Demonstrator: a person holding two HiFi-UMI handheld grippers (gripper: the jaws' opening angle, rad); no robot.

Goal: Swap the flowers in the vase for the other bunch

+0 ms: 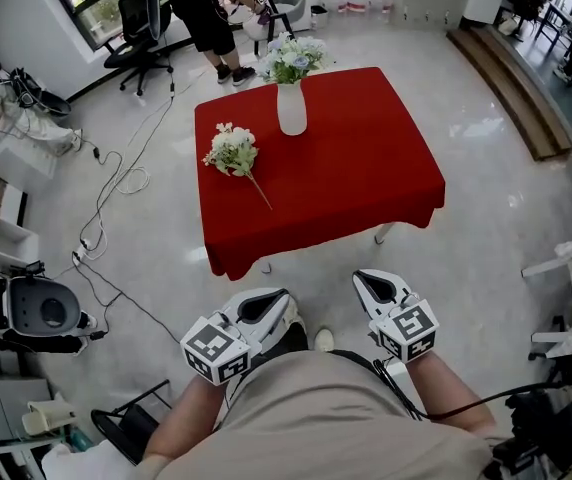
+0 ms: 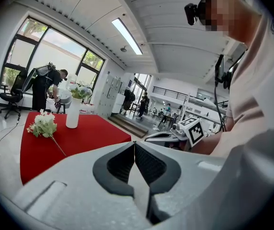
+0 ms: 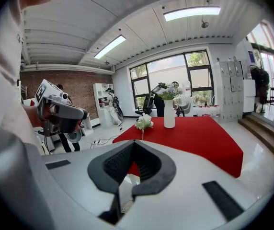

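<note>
the tablecloth (image 1: 346, 178) is red cloth, matt, with soft folds at the corners. the vase (image 1: 292, 110) is white and smooth with a slight shine, like glazed ceramic. the floor (image 1: 486, 218) is pale, polished and glossy, and it mirrors the light. the long step (image 1: 511, 88) at the right looks like brown wood. the shells of the left gripper (image 1: 278, 298) and the right gripper (image 1: 368, 280) are light grey plastic, smooth and matt. their pads (image 2: 149, 163) are black, ribbed and rubber-like. the person's shirt (image 1: 326, 418) is beige matt cloth.

Open floor (image 1: 486, 228) before table (image 1: 356, 168), vase (image 1: 291, 110) far edge, bunch (image 1: 232, 151) left
</note>
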